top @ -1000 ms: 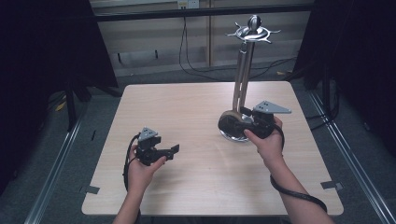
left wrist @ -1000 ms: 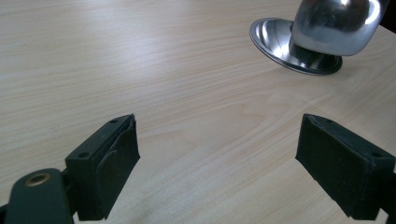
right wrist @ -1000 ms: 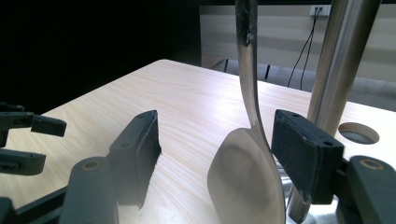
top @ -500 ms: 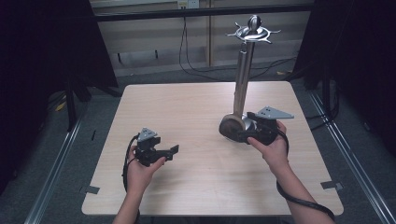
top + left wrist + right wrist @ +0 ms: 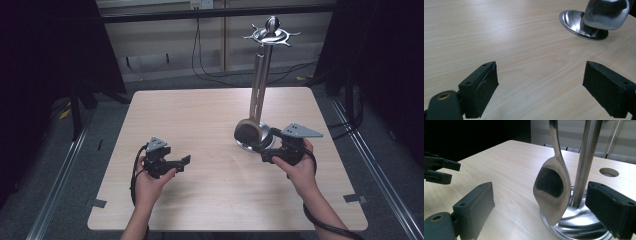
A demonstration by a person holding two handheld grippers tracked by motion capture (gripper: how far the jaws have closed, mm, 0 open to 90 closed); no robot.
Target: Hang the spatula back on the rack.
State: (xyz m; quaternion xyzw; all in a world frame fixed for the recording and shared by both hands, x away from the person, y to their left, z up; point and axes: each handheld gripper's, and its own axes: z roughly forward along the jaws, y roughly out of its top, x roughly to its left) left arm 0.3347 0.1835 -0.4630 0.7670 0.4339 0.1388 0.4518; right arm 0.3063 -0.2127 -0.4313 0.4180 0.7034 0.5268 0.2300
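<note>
We see the spoon (image 5: 552, 192) hanging on its steel stand (image 5: 260, 90) at the desk's (image 5: 200, 115) right; our right gripper (image 5: 261, 149) fingers have just been opening, the spoon's bowl untouched between them. Our left gripper (image 5: 182, 162) gapes, empty.

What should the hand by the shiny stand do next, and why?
Probably draw the right gripper back from the stand. Its jaws have just been opening and now stand wide, touching nothing, while the spoon hangs from the stand's top beside the pole, so the hanging looks done. The left gripper waits open, apart.
</note>
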